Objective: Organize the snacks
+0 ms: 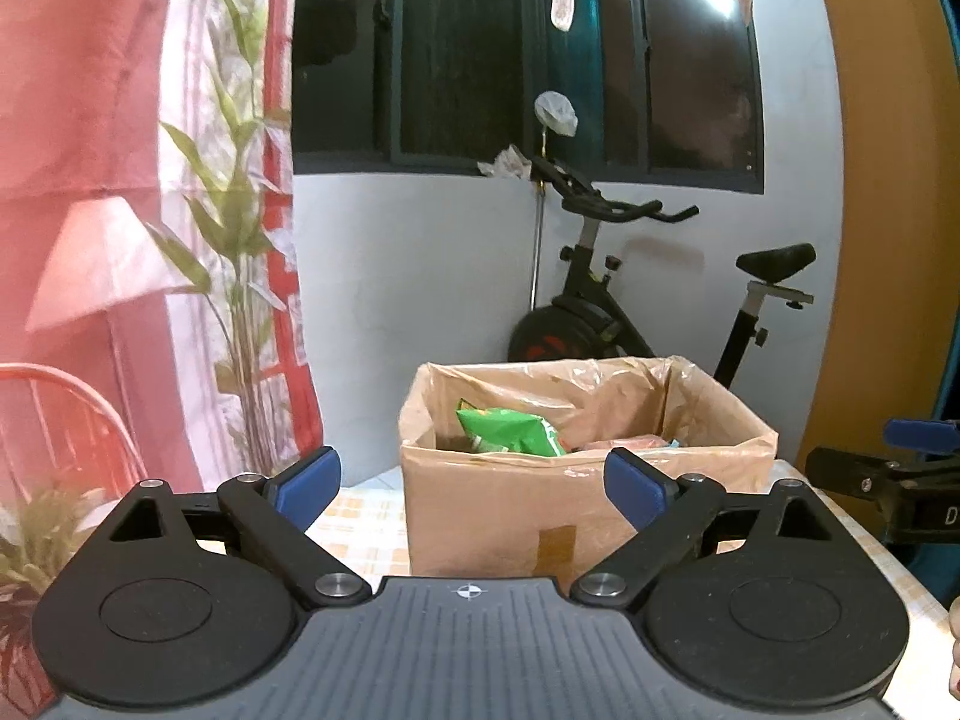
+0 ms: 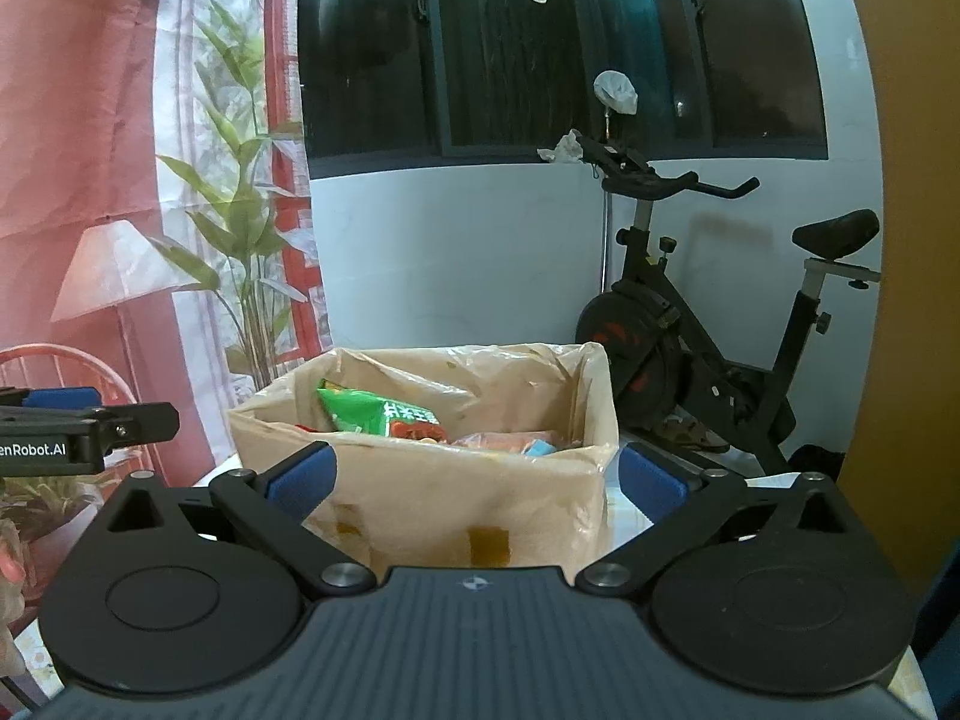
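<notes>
Clearly one box (image 1: pixel 498 504), two empty tools (image 1: pixel 474 489)

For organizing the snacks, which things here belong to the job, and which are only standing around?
Belongs to the job:
- cardboard box lined with plastic
- green snack bag inside it
- orange packet beside the bag
- left gripper, open and empty
- right gripper, open and empty

Just around:
- exercise bike
- plant
- red curtain
- window
</notes>
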Demonstrator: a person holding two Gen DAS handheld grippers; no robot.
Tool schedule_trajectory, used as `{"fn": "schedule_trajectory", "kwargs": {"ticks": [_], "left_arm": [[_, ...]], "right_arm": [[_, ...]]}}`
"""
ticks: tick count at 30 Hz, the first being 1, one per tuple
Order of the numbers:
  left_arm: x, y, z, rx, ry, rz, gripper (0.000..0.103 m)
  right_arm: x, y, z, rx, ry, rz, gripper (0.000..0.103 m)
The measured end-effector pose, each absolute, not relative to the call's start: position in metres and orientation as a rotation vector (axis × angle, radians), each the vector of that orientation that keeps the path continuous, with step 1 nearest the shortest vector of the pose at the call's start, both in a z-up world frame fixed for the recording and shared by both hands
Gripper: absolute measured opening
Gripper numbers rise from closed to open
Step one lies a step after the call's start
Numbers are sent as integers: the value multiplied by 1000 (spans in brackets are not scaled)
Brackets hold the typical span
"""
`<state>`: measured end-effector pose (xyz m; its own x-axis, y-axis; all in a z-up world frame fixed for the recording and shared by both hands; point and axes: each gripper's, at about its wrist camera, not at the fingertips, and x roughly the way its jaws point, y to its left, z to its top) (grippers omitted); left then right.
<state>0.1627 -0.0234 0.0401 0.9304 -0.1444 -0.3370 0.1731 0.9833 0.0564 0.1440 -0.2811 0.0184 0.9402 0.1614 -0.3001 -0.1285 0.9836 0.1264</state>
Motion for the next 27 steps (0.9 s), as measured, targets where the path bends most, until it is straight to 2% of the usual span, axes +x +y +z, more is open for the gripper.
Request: {"fn": "schedule_trajectory", "kwargs": {"ticks": [13,27], "left_arm": [[119,-20,59,84,313,-129,96],[105,-24,61,96,313,-125,96]], "right_arm": [[93,-270,30,120,270,179,103],[77,-274,34,139,255,182,103]]}}
